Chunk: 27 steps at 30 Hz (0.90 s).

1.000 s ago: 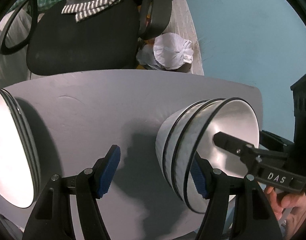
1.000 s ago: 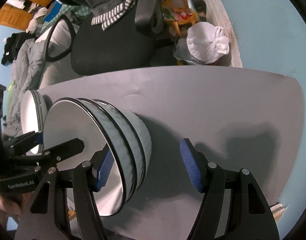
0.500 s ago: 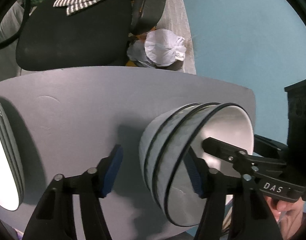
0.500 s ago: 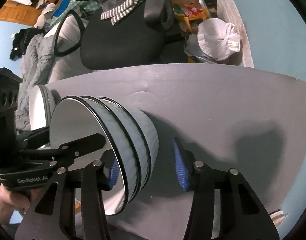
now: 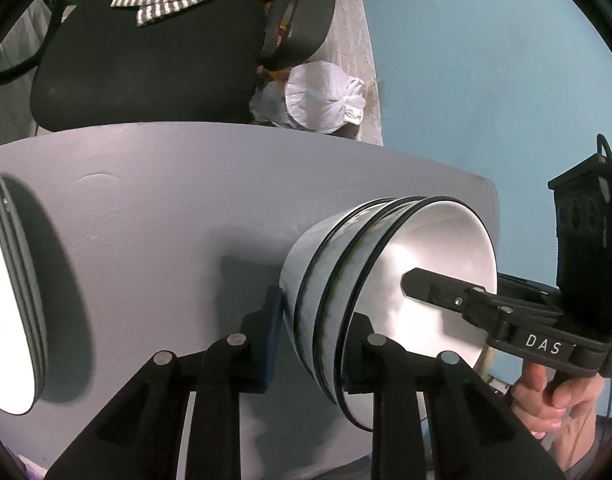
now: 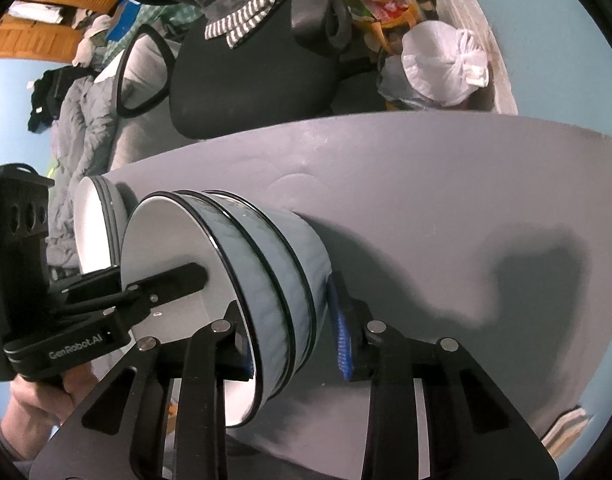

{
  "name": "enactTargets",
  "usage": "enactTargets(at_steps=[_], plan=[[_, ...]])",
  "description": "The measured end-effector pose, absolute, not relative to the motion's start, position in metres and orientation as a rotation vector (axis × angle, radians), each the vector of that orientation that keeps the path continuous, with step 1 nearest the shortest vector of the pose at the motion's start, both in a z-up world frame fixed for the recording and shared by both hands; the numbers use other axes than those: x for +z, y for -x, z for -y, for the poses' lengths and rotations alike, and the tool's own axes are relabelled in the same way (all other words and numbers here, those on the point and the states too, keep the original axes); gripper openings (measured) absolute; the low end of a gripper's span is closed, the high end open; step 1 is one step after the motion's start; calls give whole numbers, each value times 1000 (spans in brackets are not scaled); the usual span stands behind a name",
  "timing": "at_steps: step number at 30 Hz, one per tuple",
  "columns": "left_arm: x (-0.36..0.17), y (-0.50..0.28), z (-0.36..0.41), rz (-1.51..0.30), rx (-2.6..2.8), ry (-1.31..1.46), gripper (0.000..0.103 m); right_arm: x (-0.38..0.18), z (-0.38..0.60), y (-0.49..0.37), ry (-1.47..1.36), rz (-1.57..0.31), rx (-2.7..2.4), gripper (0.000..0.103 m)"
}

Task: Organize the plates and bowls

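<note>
Grey table (image 5: 154, 216); both hand-held grippers, "DAS" (image 5: 311, 340) and "GenRobot.AI" (image 6: 292, 344), clamp bowl stack (image 5: 345, 280).

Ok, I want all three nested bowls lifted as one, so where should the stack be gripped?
Pinch the wall of the bowl stack near the rims, coming from the open side: one finger inside the top bowl, one outside. The rims sit close, so one pinch spans all three. The left gripper and right gripper grip so, on opposite sides.
</note>
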<state>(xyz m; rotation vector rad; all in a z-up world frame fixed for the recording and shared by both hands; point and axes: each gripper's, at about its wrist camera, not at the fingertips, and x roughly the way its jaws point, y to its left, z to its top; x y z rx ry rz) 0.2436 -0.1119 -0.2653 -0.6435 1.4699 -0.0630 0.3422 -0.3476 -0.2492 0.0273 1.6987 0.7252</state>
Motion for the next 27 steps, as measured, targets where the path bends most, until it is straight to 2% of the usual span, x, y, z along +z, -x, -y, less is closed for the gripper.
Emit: enactTargets(at_steps=[9,27], plan=[[-261,-216,98,-1496,-6,586,23,-253,326,-315,3,-1713,764,30],[-266,-171,66,-1491,49,728,23,-260,286,-286,70,-1708,832,31]])
